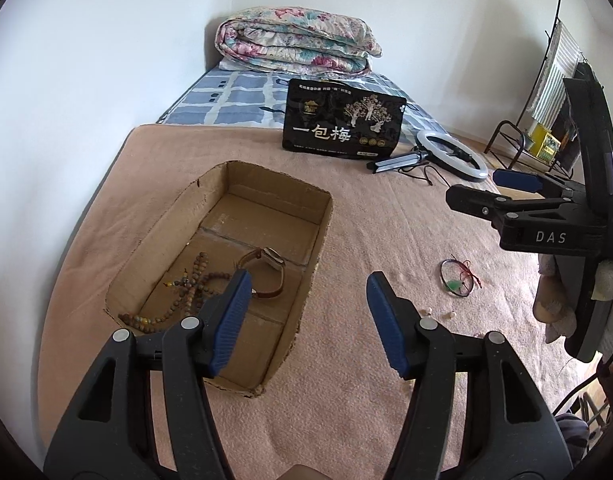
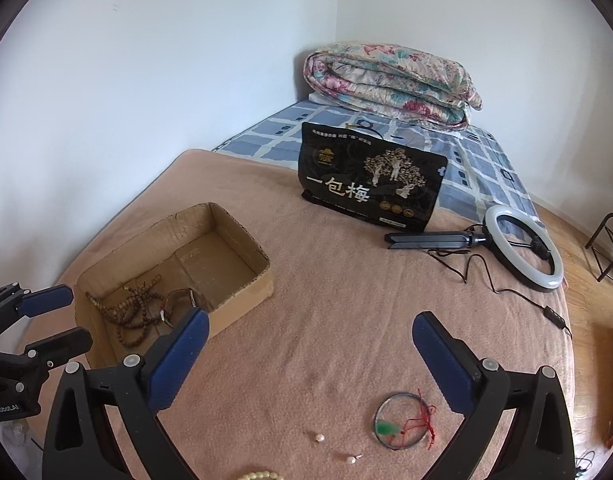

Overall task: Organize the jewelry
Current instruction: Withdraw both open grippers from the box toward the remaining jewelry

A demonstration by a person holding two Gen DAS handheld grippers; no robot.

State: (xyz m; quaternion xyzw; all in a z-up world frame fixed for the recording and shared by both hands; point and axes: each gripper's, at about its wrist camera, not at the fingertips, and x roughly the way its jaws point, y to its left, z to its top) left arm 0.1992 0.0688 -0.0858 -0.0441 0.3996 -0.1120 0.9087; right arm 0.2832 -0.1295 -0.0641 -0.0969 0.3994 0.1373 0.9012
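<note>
An open cardboard box (image 1: 318,236) (image 2: 262,276) sits on the pink blanket. Inside lie a brown bead string (image 1: 186,292) (image 2: 130,312) and a wristwatch (image 1: 272,266) (image 2: 182,298). My left gripper (image 1: 306,324) is open and empty above the box's near right corner; it also shows in the right wrist view (image 2: 62,316). My right gripper (image 2: 310,356) is open and empty above the blanket; it also shows in the left wrist view (image 1: 490,192). On the blanket lie a dark cord necklace with a green pendant and red string (image 2: 402,426) (image 1: 460,278), two pearl earrings (image 2: 319,437) (image 2: 351,459) and a pale bead bracelet (image 2: 262,475).
A black snack bag (image 1: 342,122) (image 2: 370,178) stands behind the box. A ring light (image 2: 522,248) (image 1: 454,156) with its cable lies at the right. A folded floral quilt (image 1: 294,40) (image 2: 390,80) is at the bed's far end. A white wall runs along the left; a metal rack (image 1: 522,144) stands on the floor.
</note>
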